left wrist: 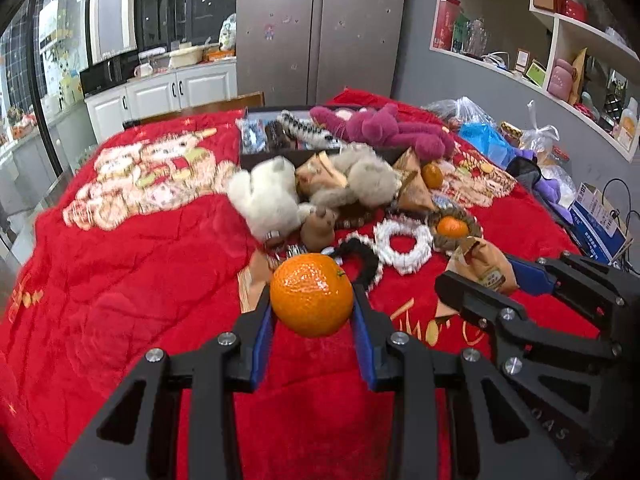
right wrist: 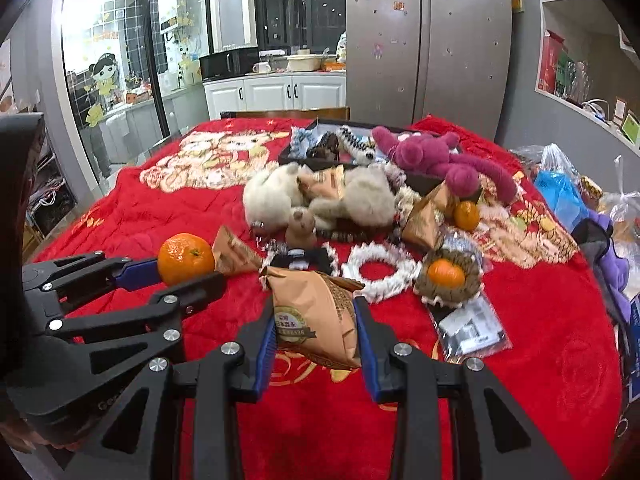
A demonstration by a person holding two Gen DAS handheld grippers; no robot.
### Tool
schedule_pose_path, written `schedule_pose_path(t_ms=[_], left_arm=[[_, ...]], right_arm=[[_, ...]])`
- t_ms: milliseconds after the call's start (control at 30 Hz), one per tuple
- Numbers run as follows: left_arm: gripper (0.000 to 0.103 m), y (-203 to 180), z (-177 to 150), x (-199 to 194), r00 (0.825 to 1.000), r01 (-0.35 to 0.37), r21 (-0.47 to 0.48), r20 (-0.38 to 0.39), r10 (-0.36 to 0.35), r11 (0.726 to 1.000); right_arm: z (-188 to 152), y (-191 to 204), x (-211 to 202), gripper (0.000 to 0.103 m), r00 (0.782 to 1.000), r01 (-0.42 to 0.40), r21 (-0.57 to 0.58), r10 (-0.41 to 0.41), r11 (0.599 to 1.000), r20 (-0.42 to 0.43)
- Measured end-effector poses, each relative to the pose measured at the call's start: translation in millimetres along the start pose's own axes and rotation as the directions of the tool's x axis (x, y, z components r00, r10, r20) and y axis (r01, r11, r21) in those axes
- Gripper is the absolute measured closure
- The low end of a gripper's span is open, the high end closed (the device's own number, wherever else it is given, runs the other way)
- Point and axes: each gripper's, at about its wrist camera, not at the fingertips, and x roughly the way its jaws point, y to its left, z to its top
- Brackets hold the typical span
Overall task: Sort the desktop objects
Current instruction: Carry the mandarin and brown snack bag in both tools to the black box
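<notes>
My left gripper (left wrist: 312,300) is shut on an orange tangerine (left wrist: 311,295) and holds it above the red cloth; it also shows in the right wrist view (right wrist: 186,258). My right gripper (right wrist: 316,320) is shut on a brown snack packet (right wrist: 314,320), lifted over the cloth; the packet also shows in the left wrist view (left wrist: 486,266). The two grippers are side by side, the left one to the left. Ahead lie a white scrunchie (right wrist: 382,270), a black scrunchie (left wrist: 360,258), a second tangerine (right wrist: 446,274) on a brown scrunchie, and a third tangerine (right wrist: 466,214).
A dark box (right wrist: 296,158) at the back holds hair ties, with a purple plush (right wrist: 432,158) across it. White and grey plush toys (right wrist: 320,196) lie in the middle with more brown packets (right wrist: 424,220). Plastic bags (right wrist: 560,192) crowd the right edge. A clear packet (right wrist: 470,326) lies front right.
</notes>
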Motion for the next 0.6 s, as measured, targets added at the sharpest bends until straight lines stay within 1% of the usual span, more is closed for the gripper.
schedule_pose_path(t_ms=[100, 333, 500, 600], left_arm=[[0.067, 0, 12, -3, 1.000, -0.022, 0.008, 0.019, 0.021, 1.000], [0.067, 2, 44, -1, 0.999, -0.027, 0.010, 0.044, 0.026, 1.000], [0.067, 3, 71, 14, 0.999, -0.031, 0.020, 0.039, 0.030, 0.999], [0.067, 6, 90, 26, 0.999, -0.033, 0.021, 0.041, 0.032, 0.999]], right_arm=[[10, -5, -2, 0.067, 1.000, 0.007, 0.006, -0.007, 1.000, 0.014], [44, -16, -5, 0.067, 0.998, 0.033, 0.015, -0.034, 0.999, 0.057], [68, -19, 4, 0.067, 0.997, 0.039, 0.004, -0.039, 0.999, 0.065], [84, -26, 15, 0.067, 0.998, 0.032, 0.021, -0.034, 0.999, 0.062]])
